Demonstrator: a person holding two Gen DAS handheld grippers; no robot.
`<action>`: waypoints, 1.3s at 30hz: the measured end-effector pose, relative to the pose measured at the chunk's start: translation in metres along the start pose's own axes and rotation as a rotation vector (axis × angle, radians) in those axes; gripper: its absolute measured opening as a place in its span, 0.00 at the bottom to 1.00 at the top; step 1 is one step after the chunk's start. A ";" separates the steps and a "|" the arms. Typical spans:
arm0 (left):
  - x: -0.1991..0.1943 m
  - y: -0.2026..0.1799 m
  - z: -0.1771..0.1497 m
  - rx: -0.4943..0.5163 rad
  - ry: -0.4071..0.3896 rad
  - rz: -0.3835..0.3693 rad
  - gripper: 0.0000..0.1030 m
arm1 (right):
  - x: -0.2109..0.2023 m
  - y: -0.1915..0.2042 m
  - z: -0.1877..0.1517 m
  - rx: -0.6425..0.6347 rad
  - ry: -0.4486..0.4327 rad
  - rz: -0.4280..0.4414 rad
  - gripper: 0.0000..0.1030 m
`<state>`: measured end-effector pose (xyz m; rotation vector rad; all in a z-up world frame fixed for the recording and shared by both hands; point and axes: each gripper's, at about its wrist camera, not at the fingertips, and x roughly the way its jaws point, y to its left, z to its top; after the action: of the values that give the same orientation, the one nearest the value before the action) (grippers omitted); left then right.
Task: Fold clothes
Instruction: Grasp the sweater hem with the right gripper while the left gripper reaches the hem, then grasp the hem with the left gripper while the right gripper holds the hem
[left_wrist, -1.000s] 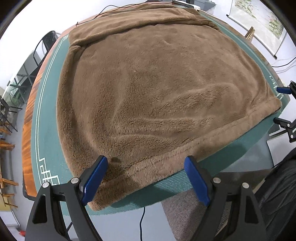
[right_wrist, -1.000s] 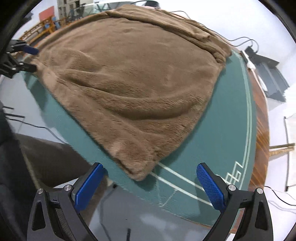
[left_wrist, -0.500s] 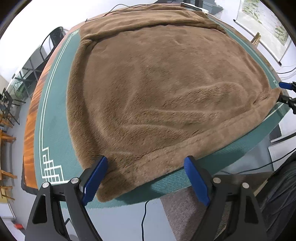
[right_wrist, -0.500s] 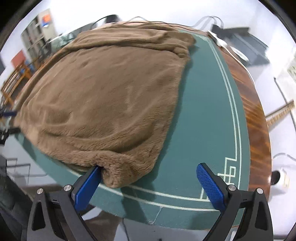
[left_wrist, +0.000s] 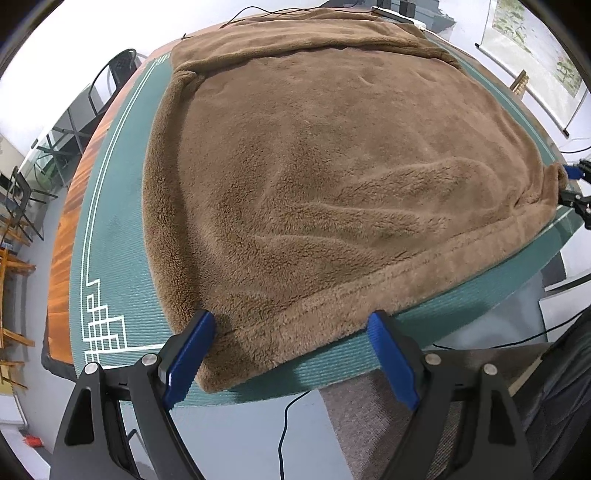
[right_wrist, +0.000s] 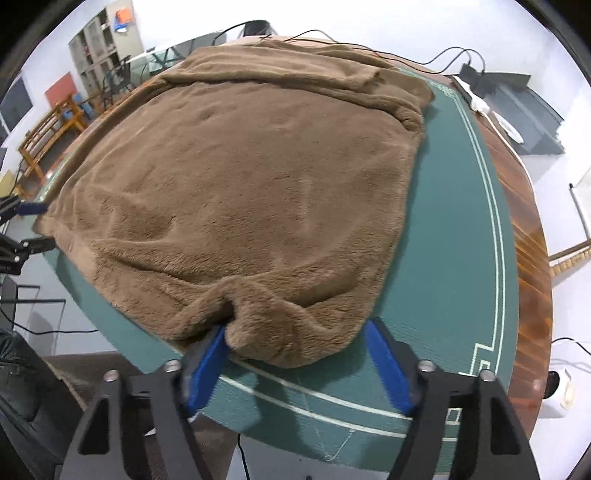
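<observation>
Two open grippers straddle near corners of the brown fleece garment (left_wrist: 332, 192) spread on green mat (left_wrist: 110, 236): left gripper (left_wrist: 291, 354), right gripper (right_wrist: 295, 363); cloth extends away from both.

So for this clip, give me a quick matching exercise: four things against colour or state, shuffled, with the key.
Things:
1. fleece garment
2. table mat
3. left gripper
4. right gripper

Descriptions:
A. green, white border lines
B. open, astride a flat near corner
C. brown, spread over the mat
D. open, bunched corner between its pads

Pairs: 1-C, 2-A, 3-B, 4-D
</observation>
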<state>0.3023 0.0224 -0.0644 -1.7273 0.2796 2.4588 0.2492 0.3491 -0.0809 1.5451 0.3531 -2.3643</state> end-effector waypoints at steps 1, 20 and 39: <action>0.000 0.000 0.000 -0.004 0.001 -0.003 0.85 | 0.001 0.001 -0.001 0.004 0.006 0.008 0.64; -0.013 -0.002 -0.013 -0.029 -0.019 -0.027 0.85 | -0.007 -0.004 -0.004 0.138 0.019 0.071 0.48; -0.028 0.003 -0.045 -0.045 -0.037 -0.043 0.85 | -0.016 0.003 0.004 0.093 -0.078 -0.071 0.21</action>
<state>0.3519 0.0095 -0.0524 -1.6848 0.1824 2.4819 0.2526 0.3468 -0.0644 1.4990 0.2887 -2.5209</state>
